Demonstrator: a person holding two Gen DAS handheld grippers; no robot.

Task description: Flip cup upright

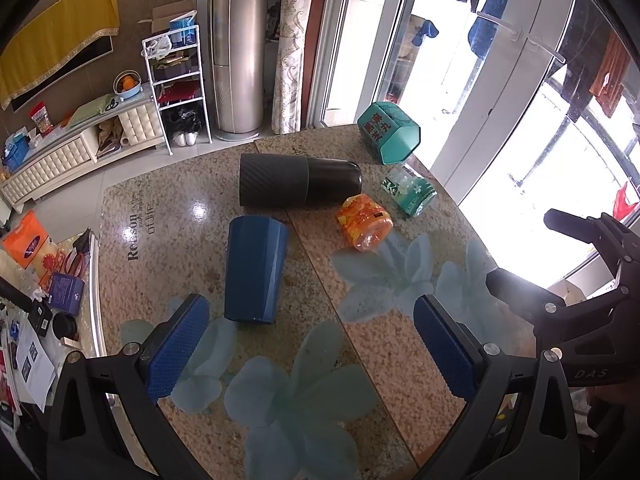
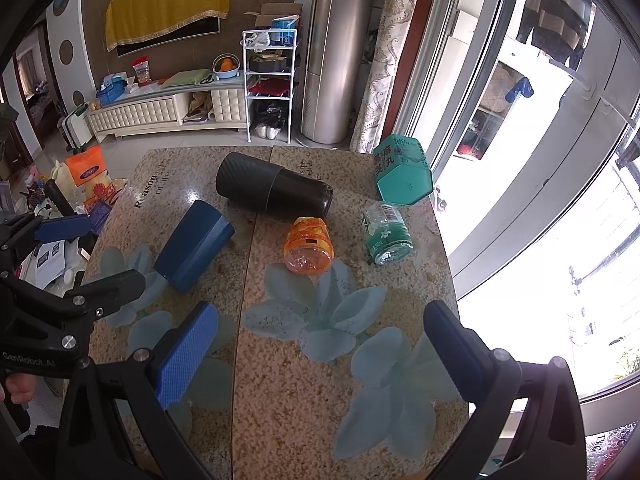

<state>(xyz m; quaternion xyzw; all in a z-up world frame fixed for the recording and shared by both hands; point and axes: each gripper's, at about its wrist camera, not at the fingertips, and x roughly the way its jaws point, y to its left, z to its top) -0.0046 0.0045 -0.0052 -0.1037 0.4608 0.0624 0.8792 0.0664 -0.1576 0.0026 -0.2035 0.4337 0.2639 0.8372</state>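
A dark blue faceted cup (image 1: 255,270) lies on its side on the speckled table (image 1: 384,344), its closed base toward me; it also shows in the right wrist view (image 2: 193,246). My left gripper (image 1: 310,346) is open and empty, just short of the cup, which lies ahead of its left finger. My right gripper (image 2: 320,354) is open and empty, over the flower print to the right of the cup. Each gripper shows at the edge of the other's view, the right one (image 1: 560,264) and the left one (image 2: 80,252).
A large black tumbler (image 1: 298,184) lies on its side behind the cup. An orange jar (image 1: 364,222), a green-labelled clear bottle (image 1: 412,194) and a teal hexagonal tin (image 1: 390,132) lie to the right. The table's right edge borders a window; clutter lies on the floor at left.
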